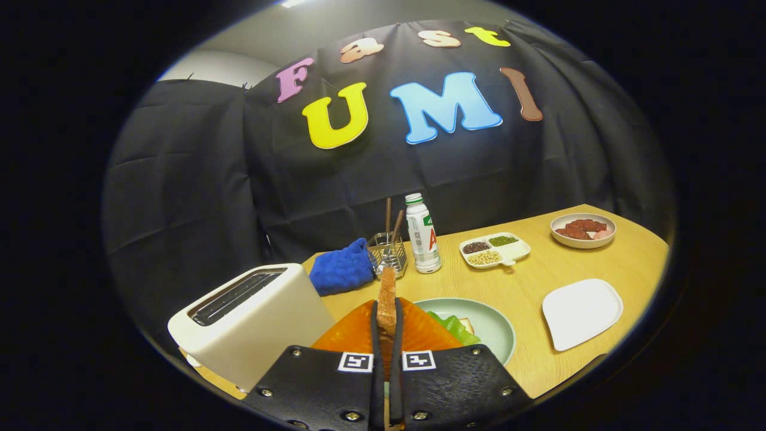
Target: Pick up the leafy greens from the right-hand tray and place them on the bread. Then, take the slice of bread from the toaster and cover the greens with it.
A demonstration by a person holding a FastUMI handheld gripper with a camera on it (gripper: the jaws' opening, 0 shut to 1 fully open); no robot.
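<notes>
gripping browned bread slice [386,299] upright, edge-on, in gripper [387,320].

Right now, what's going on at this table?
A hand-held gripper has its tongs shut on a slice of bread, held upright on edge. The toaster sits just beside it. Beyond the tongs is a green plate with leafy greens already lying on another bread slice, waiting to be covered.
</notes>
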